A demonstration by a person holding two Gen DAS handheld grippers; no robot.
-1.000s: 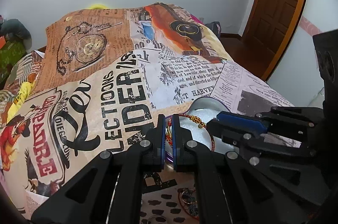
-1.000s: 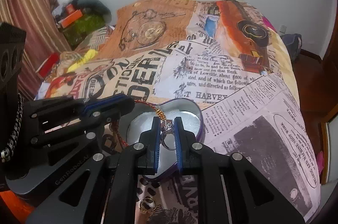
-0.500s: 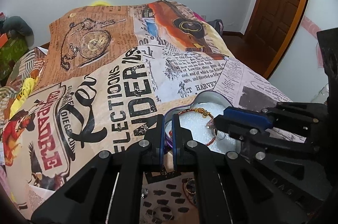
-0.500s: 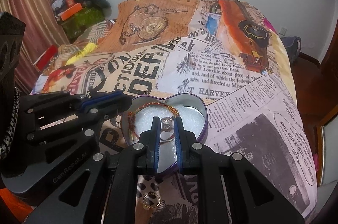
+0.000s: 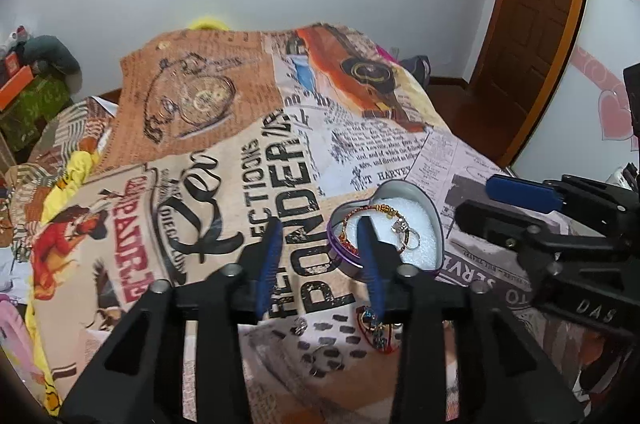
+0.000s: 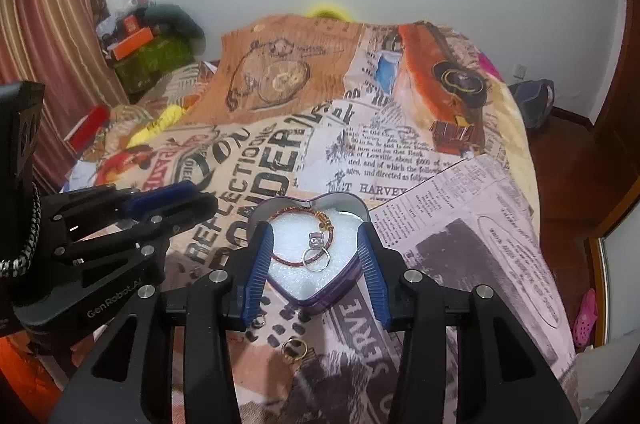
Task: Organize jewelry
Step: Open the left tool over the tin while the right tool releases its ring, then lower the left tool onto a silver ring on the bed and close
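A heart-shaped tin (image 6: 316, 288) with a purple wall and white foam lining sits on a newspaper-print bedspread (image 6: 460, 236). Inside lie a red-and-gold beaded bracelet (image 6: 294, 214) and, overlapping it at about four o'clock, a silver ring with a stone (image 6: 315, 251).

Both pieces look light and small. The ring is hard and likely slippery, so pinching across its band seems best. The bracelet seems limp and could be taken anywhere along its strand.

The right gripper (image 6: 316, 244) hovers above the tin, its jaws opening and holding nothing. The left gripper (image 5: 318, 244), at the tin's nine o'clock, is likewise opening and empty.

More jewelry waits at six o'clock: a gold ring (image 6: 294, 347) and a colourful bangle (image 5: 374, 330).
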